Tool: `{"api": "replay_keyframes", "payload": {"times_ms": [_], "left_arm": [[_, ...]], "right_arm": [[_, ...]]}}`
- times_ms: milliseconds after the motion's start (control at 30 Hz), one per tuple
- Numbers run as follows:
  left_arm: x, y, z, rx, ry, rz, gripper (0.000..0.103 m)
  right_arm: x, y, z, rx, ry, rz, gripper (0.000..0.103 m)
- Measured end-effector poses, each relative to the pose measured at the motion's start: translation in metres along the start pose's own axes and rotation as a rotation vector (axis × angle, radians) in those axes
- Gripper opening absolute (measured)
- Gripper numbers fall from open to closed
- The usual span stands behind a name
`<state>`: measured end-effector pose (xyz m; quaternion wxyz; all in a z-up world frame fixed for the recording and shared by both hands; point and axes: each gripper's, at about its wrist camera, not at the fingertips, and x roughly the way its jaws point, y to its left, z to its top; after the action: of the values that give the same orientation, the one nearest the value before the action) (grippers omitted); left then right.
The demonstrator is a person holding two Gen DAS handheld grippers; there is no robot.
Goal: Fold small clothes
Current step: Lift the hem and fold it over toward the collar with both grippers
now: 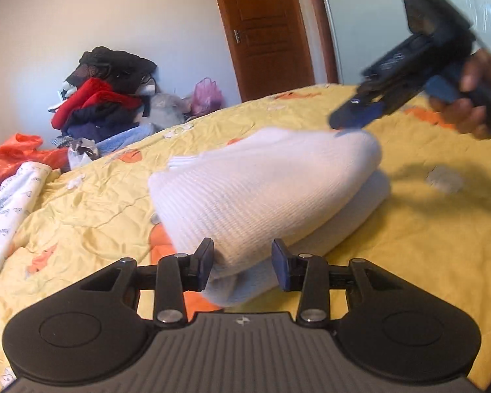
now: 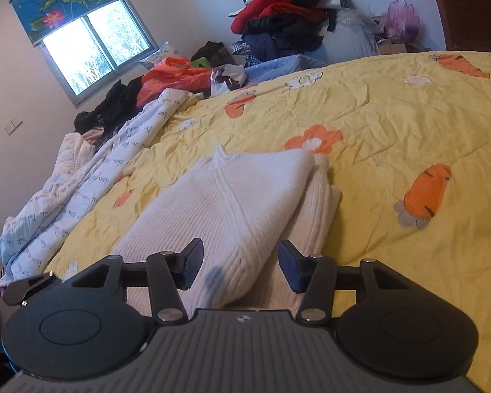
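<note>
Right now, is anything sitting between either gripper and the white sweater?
Nothing visible is. The folded white sweater lies directly ahead of the left gripper, with the sweater's near end between its open fingers. The right gripper is open over the sweater too. Only yellow quilt surrounds it.

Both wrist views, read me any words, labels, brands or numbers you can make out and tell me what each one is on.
None can be read for certain.
White quilt: rows of cursive print, too small and warped to read.
Left gripper body: small pale logo mark, no letters.
Right gripper body: the same mark, no letters.
Right gripper's side, seen from the left wrist: pale marking, blurred.
White sweater and yellow bedspread: no writing, only carrot and flower pictures.
</note>
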<state>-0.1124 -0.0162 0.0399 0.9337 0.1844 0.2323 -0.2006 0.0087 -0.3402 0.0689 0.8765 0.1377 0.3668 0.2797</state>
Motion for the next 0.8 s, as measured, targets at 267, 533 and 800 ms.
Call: {"api": "replay_keyframes", "payload": {"times_ms": [267,533,800], "left_arm": [[0.027,-0.005,0.003,0.104,-0.006,0.003,0.052],[0.036,0.010,-0.007,0.106,0.080,0.061,0.047],[0.023,0.024,-0.004,-0.055,0.087,0.061,0.032]], "right_arm": [[0.027,0.033,-0.017,-0.114,0.130,0.010,0.031],[0.018,0.018,-0.025,-0.203,0.177,-0.065,0.015],[0.018,0.022,-0.021,-0.150,0.170,-0.015,0.045]]}}
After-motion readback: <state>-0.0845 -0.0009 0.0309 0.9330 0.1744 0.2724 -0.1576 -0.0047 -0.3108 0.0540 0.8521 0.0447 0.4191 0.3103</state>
